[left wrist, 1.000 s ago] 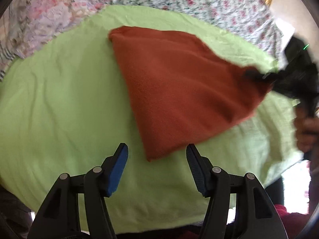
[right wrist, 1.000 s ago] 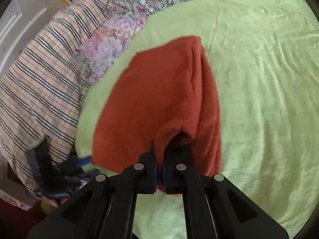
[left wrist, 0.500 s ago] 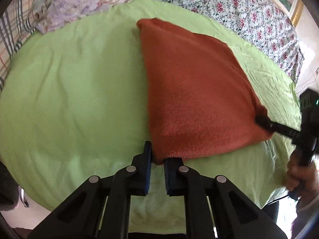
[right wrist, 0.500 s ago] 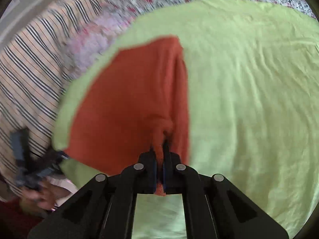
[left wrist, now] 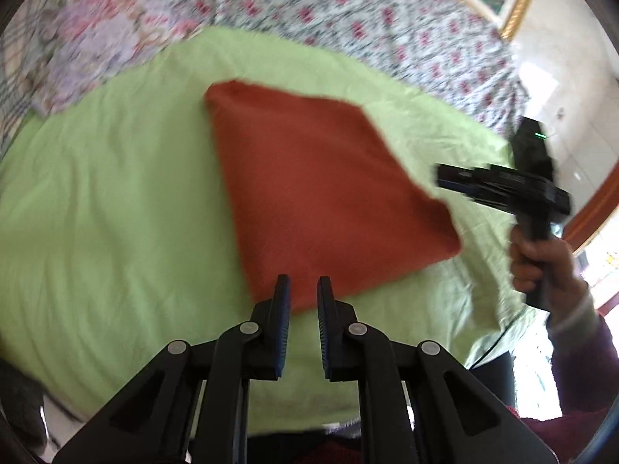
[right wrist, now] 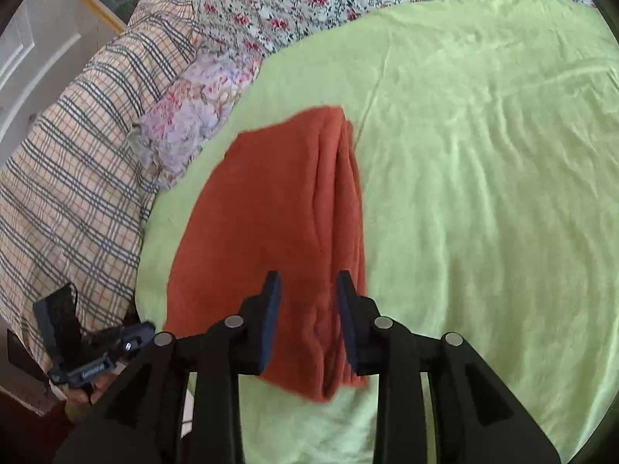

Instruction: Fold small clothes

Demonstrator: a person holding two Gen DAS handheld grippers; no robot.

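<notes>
A rust-orange fleece cloth (left wrist: 321, 193) lies folded flat on the light green sheet (left wrist: 108, 208). My left gripper (left wrist: 303, 290) hovers over its near corner, jaws a little apart and empty. My right gripper (right wrist: 308, 286) is open above the cloth's layered edge (right wrist: 340, 232), holding nothing. The right gripper also shows in the left wrist view (left wrist: 503, 185), just off the cloth's right corner. The left gripper shows in the right wrist view (right wrist: 89, 352) at the lower left.
The green sheet (right wrist: 483, 193) covers a bed. A floral cover (left wrist: 348, 19), a plaid blanket (right wrist: 69, 178) and a lilac floral cloth (right wrist: 193, 116) lie behind and beside it. A gold picture frame (left wrist: 518, 7) hangs on the wall.
Both grippers let go of the orange cloth and opened. The cloth now lies flat and folded. Both grippers have pulled back slightly from it.
</notes>
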